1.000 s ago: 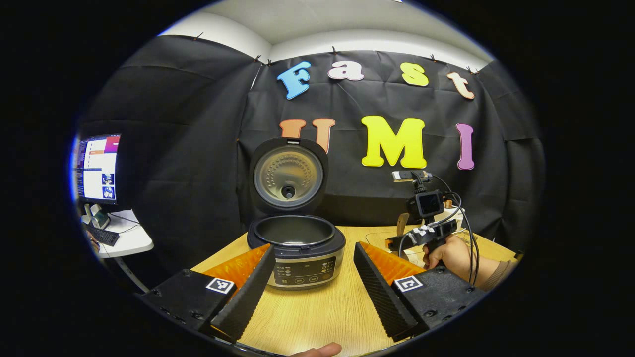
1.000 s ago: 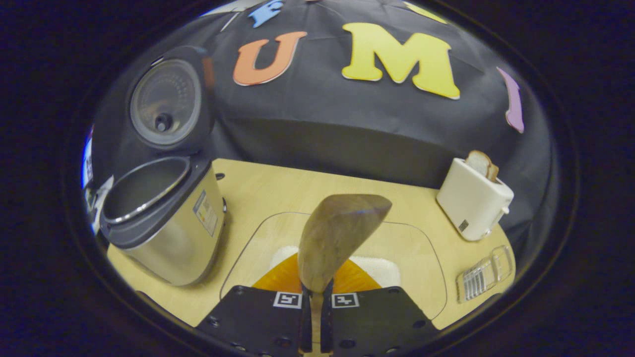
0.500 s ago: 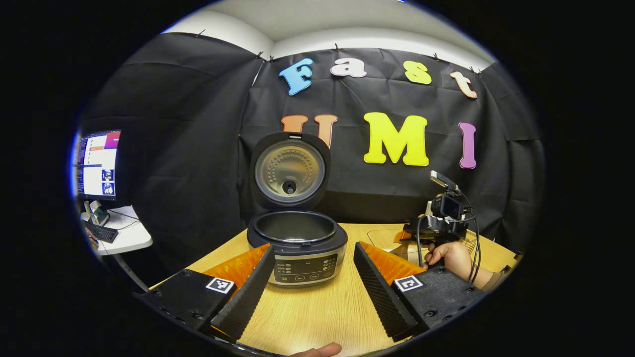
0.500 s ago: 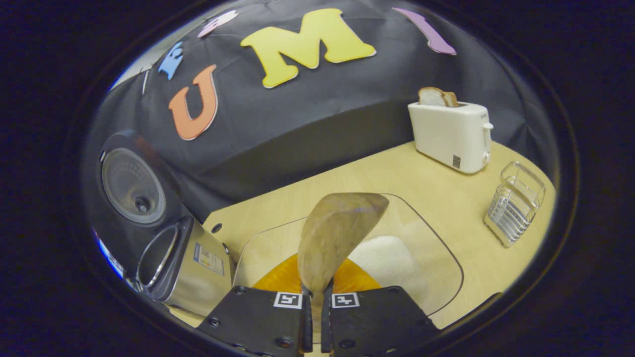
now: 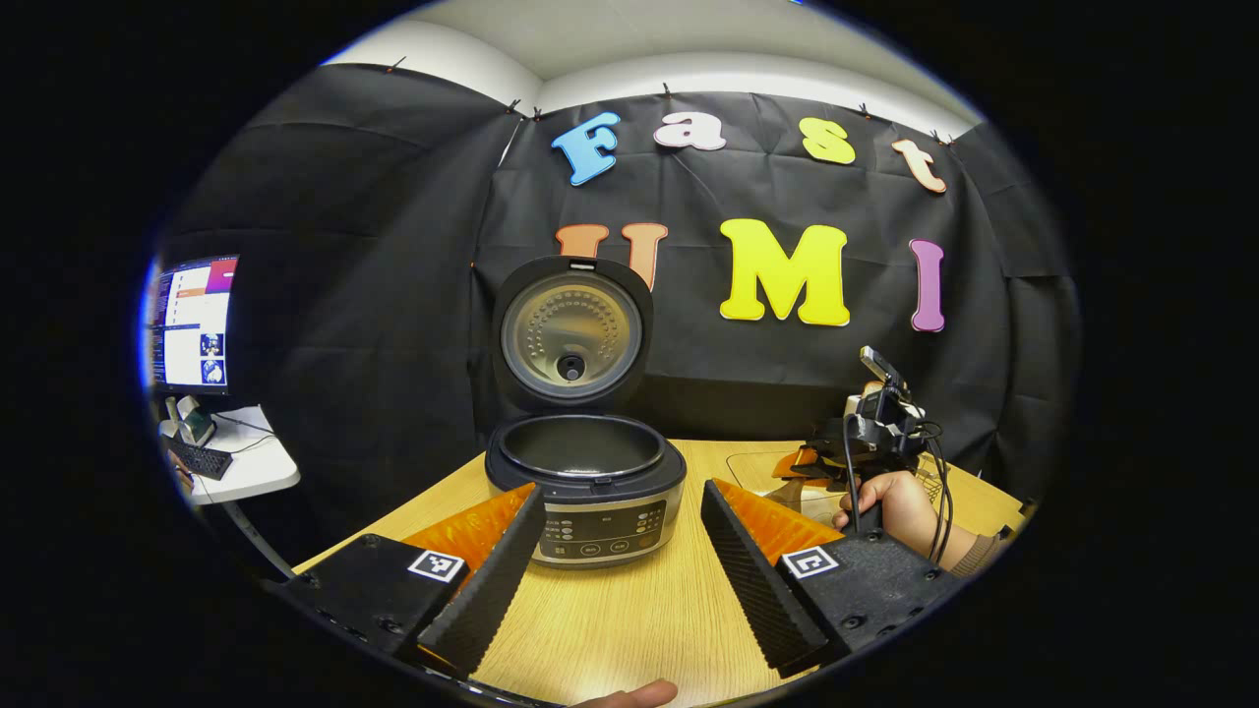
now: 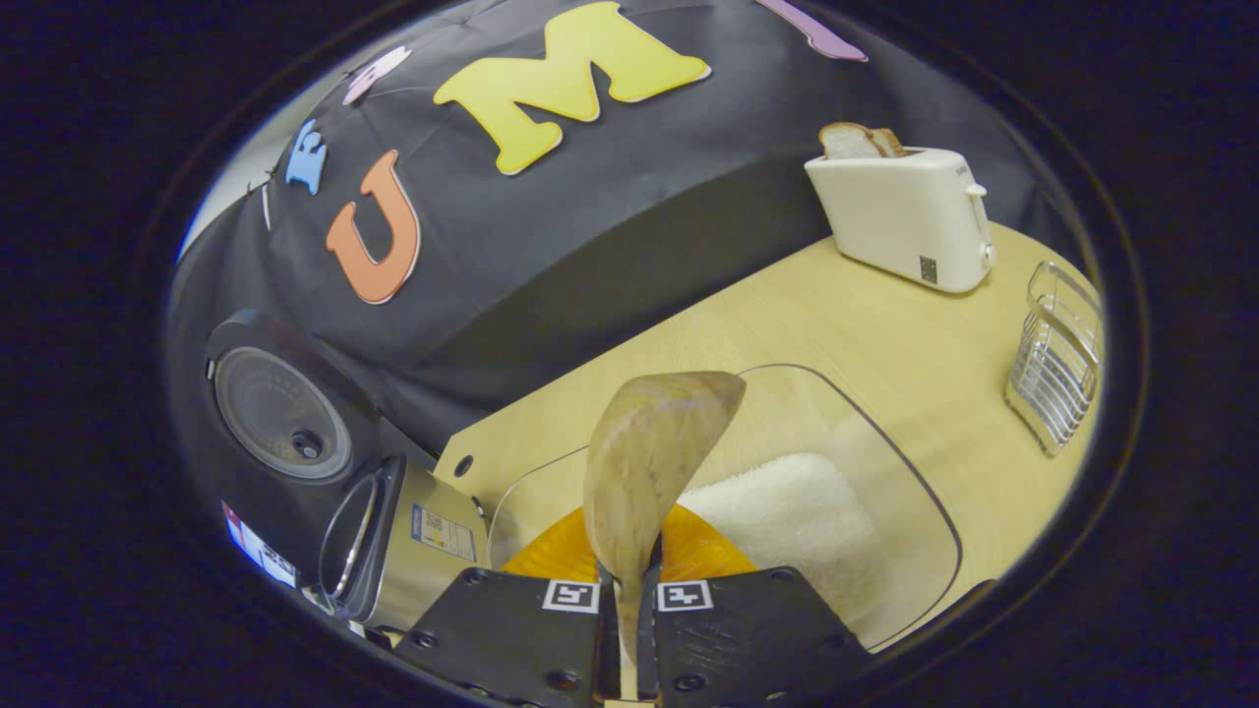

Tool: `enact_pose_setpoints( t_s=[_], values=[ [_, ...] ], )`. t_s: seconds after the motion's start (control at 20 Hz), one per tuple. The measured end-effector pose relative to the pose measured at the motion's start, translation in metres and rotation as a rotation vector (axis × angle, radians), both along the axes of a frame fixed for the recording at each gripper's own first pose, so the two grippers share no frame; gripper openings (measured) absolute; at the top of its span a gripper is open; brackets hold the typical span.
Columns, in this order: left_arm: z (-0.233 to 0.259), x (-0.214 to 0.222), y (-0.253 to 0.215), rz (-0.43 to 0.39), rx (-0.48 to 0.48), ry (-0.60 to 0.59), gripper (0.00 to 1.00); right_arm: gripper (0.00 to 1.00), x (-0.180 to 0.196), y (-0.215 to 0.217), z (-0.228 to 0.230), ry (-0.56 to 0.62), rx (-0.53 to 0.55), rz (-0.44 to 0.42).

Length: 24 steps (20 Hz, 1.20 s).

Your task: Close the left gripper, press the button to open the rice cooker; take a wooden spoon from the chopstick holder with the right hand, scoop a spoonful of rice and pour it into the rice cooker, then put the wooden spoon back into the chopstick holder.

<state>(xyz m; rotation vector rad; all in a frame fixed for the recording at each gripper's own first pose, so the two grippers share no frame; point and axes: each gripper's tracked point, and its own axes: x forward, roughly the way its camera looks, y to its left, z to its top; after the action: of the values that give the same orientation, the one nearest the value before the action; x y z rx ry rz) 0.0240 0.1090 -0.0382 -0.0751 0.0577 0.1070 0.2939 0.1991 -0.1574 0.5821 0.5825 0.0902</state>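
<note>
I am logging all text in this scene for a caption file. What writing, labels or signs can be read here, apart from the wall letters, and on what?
None reads clearly.
Rice cooker front panel: button markings, too small.
Rice cooker side sticker: blurred.
Toaster small dark label: too small.
Square black-and-white markers on the fingers: patterns, not text.

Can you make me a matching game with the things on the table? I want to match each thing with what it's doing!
Things:
1. rice cooker
2. wooden spoon
3. toaster
4. rice

States:
A. has bread sticking out of the top
B. lid standing open, pot empty
C. lying in a white heap in the clear tray
D. pinched between the right gripper's jaws

Pairs: 1-B, 2-D, 3-A, 4-C
</note>
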Motion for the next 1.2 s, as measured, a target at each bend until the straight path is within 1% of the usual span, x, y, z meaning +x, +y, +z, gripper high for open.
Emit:
enact_pose_setpoints(
  t_s=[0.2, 0.35, 0.45, 0.55, 0.7, 0.95, 1.15, 1.2],
  values=[
    [-0.001, -0.001, 0.003, 0.003, -0.002, 0.004, 1.0, 0.07, -0.002, 0.001, -0.002, 0.049, 0.057, -0.003],
    [-0.003, -0.001, 0.006, 0.012, -0.007, 0.004, 1.0, 0.06, -0.002, 0.003, 0.005, 0.073, 0.202, -0.004],
    [-0.002, -0.001, 0.008, 0.016, -0.01, 0.005, 1.0, 0.07, -0.003, 0.002, 0.009, 0.081, 0.265, -0.01],
    [-0.003, 0.0, 0.009, 0.019, -0.011, 0.004, 1.0, 0.07, -0.003, -0.001, 0.013, 0.069, 0.313, -0.019],
    [-0.004, 0.001, 0.006, 0.013, -0.009, 0.008, 1.0, 0.07, -0.003, -0.008, 0.02, 0.052, 0.401, -0.058],
    [-0.008, 0.003, 0.006, 0.019, 0.004, 0.017, 1.0, 0.07, -0.01, -0.024, 0.03, 0.025, 0.514, -0.125],
    [-0.012, 0.004, 0.013, 0.041, 0.003, 0.026, 1.0, 0.07, -0.014, -0.043, 0.048, -0.019, 0.553, -0.164],
    [-0.013, 0.005, 0.014, 0.045, 0.001, 0.03, 1.0, 0.07, -0.015, -0.048, 0.055, -0.029, 0.579, -0.17]
  ],
)
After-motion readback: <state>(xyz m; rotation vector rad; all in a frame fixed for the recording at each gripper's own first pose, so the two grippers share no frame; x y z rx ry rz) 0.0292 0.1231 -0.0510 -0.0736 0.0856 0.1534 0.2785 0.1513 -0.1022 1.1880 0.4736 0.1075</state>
